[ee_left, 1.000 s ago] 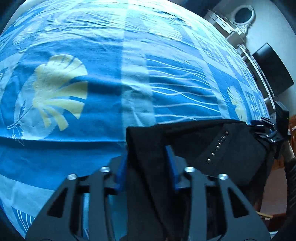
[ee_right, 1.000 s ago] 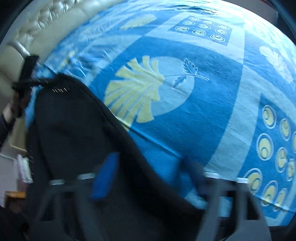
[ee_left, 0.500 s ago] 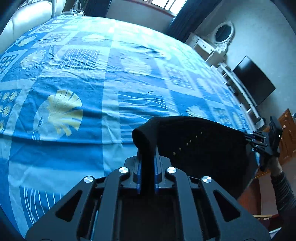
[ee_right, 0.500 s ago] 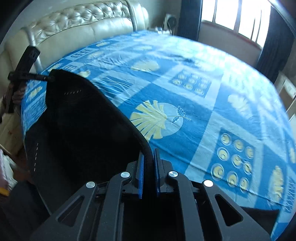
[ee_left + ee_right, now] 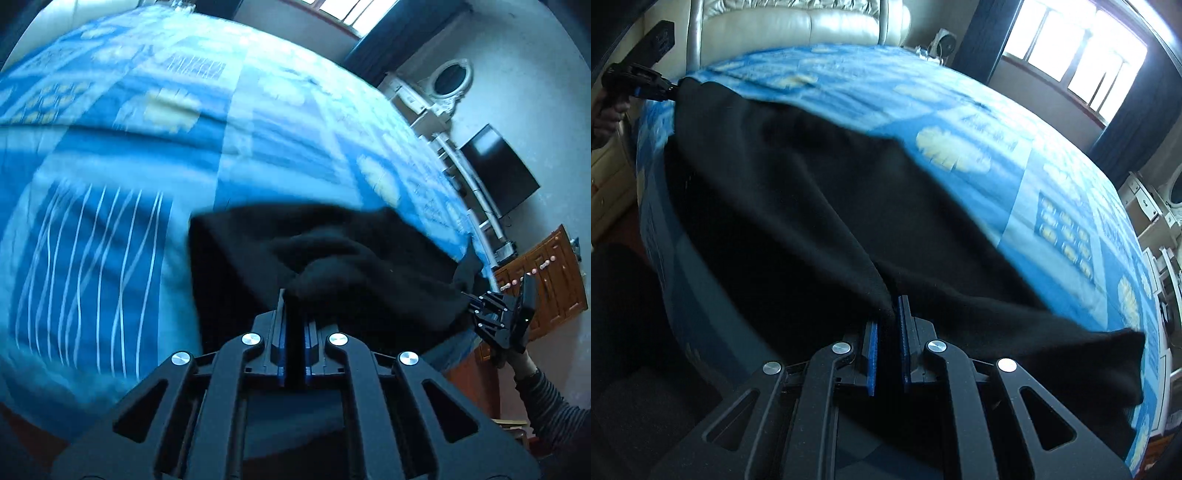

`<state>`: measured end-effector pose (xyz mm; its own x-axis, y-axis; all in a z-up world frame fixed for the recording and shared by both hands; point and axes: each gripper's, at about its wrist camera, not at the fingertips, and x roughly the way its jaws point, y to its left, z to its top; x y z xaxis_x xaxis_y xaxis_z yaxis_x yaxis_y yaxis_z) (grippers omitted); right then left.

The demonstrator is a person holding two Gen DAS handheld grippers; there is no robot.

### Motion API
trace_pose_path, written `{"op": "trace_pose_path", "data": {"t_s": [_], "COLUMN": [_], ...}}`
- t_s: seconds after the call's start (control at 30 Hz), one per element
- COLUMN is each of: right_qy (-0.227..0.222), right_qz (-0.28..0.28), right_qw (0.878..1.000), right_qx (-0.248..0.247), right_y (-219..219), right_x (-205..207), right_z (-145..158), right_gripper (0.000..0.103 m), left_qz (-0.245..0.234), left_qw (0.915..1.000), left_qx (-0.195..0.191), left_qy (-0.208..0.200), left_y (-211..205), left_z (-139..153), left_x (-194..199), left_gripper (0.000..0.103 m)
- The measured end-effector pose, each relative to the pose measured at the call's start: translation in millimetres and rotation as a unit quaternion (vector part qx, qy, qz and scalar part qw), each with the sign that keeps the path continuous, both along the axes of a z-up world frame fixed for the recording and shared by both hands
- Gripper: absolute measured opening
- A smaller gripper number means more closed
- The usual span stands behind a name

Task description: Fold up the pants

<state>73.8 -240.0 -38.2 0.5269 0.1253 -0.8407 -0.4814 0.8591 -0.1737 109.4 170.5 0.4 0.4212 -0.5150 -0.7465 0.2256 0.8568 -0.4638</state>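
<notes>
The black pants (image 5: 798, 192) hang stretched between my two grippers above the near edge of the blue patterned bed (image 5: 1052, 184). My left gripper (image 5: 294, 295) is shut on a bunched fold of the pants (image 5: 332, 266). My right gripper (image 5: 888, 306) is shut on the other edge of the cloth. In the left wrist view the right gripper (image 5: 498, 317) shows at the far right holding the cloth's corner. In the right wrist view the left gripper (image 5: 642, 83) shows at the top left doing the same. Part of the pants droops over the bed's side.
A cream leather headboard (image 5: 798, 26) stands at the bed's far end. A white dresser with an oval mirror (image 5: 448, 79), a dark TV screen (image 5: 498, 170) and a wooden cabinet (image 5: 546, 273) line the wall. Windows with dark curtains (image 5: 1071, 55) are behind the bed.
Both grippers closed on the pants and lifted them off the bed. Since then they have pulled back toward the bed's near edge, with the cloth stretched between them.
</notes>
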Motion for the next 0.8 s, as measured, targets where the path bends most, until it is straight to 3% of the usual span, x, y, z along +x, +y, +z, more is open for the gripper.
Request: {"op": "trace_pose_path", "data": {"t_s": [0.13,0.17,0.2,0.23,0.27,0.33,0.4,0.5,0.6,0.67,0.73,0.8], "right_qy": [0.000,0.002,0.005,0.014,0.021,0.046,0.076,0.122,0.151,0.160,0.166,0.168], "right_qz": [-0.015,-0.023,-0.032,-0.046,-0.057,-0.085,-0.123,-0.176,-0.228,-0.246,-0.258,-0.265], "right_qw": [1.000,1.000,0.999,0.998,0.996,0.989,0.972,0.928,0.876,0.849,0.831,0.823], "right_qx": [-0.015,-0.010,0.005,0.036,0.058,0.112,0.186,0.305,0.397,0.439,0.464,0.473], "right_y": [1,-1,-5,-13,-19,-33,-53,-82,-101,-108,-111,-110], "right_x": [-14,-17,-21,-24,-26,-32,-36,-37,-36,-36,-40,-40], "right_z": [-8,-6,-3,2,5,8,9,2,-8,-12,-15,-18], "right_gripper": [0.017,0.026,0.043,0.049,0.055,0.056,0.057,0.057,0.058,0.058,0.060,0.062], "left_qz": [0.014,0.023,0.036,0.049,0.065,0.082,0.099,0.116,0.128,0.143,0.155,0.169], "left_qw": [0.9995,0.9993,0.9989,0.9983,0.9972,0.9939,0.9892,0.9851,0.9837,0.9821,0.9802,0.9771], "left_qx": [0.018,0.016,0.005,-0.002,-0.015,-0.056,-0.091,-0.112,-0.106,-0.099,-0.097,-0.102], "left_qy": [0.021,0.024,0.028,0.031,0.035,0.048,0.057,0.059,0.068,0.073,0.075,0.080], "left_y": [1,4,10,15,21,31,35,29,18,13,12,12], "left_z": [-23,-27,-29,-31,-33,-35,-36,-34,-36,-38,-39,-40], "left_x": [-14,-20,-26,-31,-37,-46,-51,-52,-45,-44,-44,-44], "left_gripper": [0.015,0.028,0.044,0.056,0.059,0.060,0.063,0.067,0.068,0.068,0.068,0.068]}}
